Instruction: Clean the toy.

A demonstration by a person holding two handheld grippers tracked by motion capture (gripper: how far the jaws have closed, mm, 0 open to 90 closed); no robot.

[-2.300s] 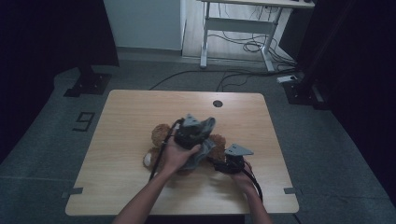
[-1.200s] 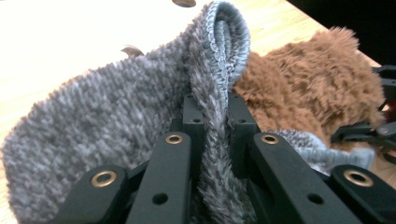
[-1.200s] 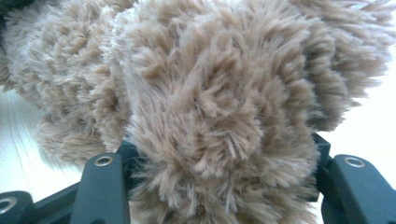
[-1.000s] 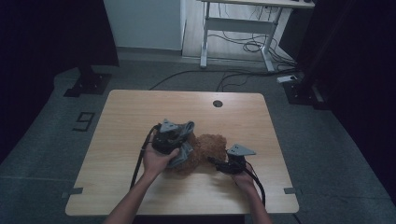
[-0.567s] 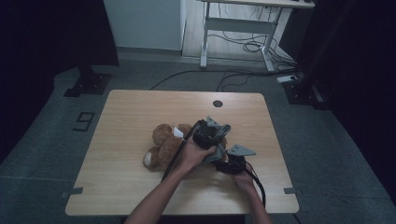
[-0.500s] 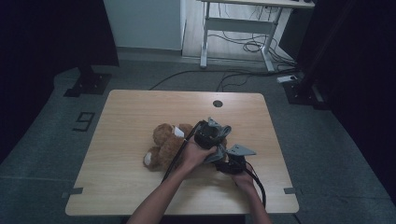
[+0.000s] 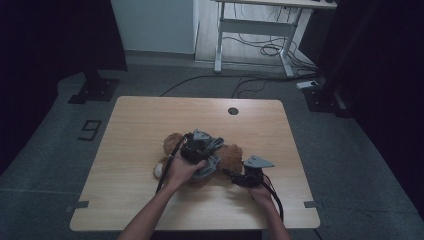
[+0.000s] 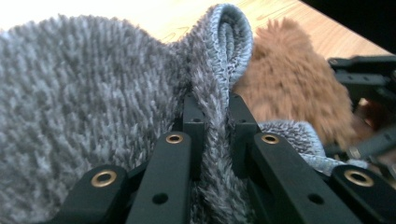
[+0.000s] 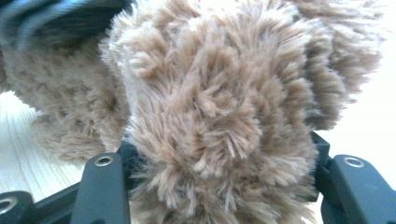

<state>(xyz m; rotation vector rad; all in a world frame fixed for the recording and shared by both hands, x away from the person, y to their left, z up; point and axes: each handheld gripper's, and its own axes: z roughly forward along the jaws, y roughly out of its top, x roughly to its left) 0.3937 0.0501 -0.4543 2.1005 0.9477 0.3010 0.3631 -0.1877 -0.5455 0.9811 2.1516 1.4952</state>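
A brown teddy bear (image 7: 232, 154) lies on the wooden table (image 7: 150, 125), with a grey fleecy cloth (image 7: 211, 166) draped over its middle. My left gripper (image 7: 206, 149) sits over the bear. In the left gripper view it (image 8: 212, 109) is shut on an upright fold of the grey cloth (image 8: 93, 93), and the bear's brown fur (image 8: 294, 84) shows behind the fold. My right gripper (image 7: 231, 173) reaches in from the right. Its jaws (image 9: 224, 156) are shut on a bulge of the bear's plush (image 9: 210, 102).
The right gripper's black frame (image 8: 369, 79) stands close beside the cloth in the left gripper view. A round cable hole (image 7: 233, 111) is near the table's far edge. Beyond the table stands a white desk frame (image 7: 250, 30) with cables (image 7: 260, 50) on the floor.
My left gripper, with the grey cloth in it, has swung back to the left over the bear and dropped a little. The right gripper has kept still on the bear.
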